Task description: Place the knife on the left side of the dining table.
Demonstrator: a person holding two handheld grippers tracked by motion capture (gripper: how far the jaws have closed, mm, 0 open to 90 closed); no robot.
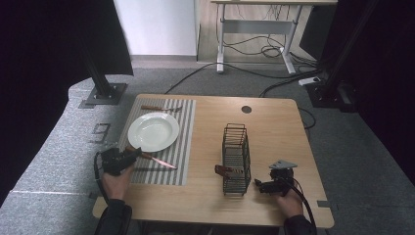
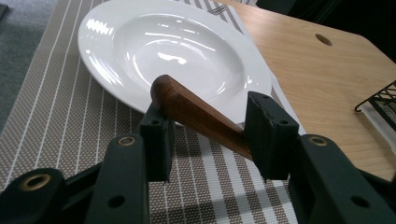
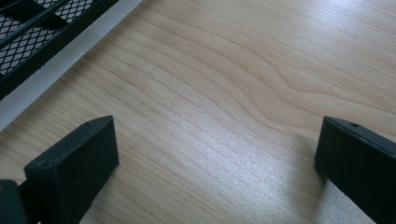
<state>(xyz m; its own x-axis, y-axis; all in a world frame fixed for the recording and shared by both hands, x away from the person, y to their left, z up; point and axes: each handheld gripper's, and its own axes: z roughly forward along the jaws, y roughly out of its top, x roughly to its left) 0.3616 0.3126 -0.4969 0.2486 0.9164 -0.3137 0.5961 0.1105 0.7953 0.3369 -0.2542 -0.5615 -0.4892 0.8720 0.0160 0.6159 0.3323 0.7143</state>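
Looking along my left gripper (image 2: 208, 140), I see a knife handle (image 2: 198, 114) of dark reddish-brown wood, smooth and glossy, with a rounded butt end, lying slantwise between the two black jaws. The jaws stand partly apart; the right pad seems to touch the wood, the left one sits beside the butt, and I cannot tell whether either presses on it. From the high view the knife (image 1: 157, 160) rests on the near part of the striped placemat (image 1: 183, 132) at the left of the wooden table (image 1: 274, 127), just near the white soup plate (image 1: 153, 131), with its pale blade pointing right and the handle reaching back into the left gripper (image 1: 128, 155). Where handle meets blade is covered by the right jaw in the left gripper view, and the blade itself is cut off behind it. A second piece of cutlery (image 1: 160, 108) lies across the far edge of the mat, too small for me to name. My right gripper (image 1: 258, 185) rests at the near right of the table beside a black wire rack (image 1: 236, 152); its jaws are wide with bare wood between them. A brown-handled thing (image 1: 224, 170) pokes from the rack's near end, and I cannot make out what it is.
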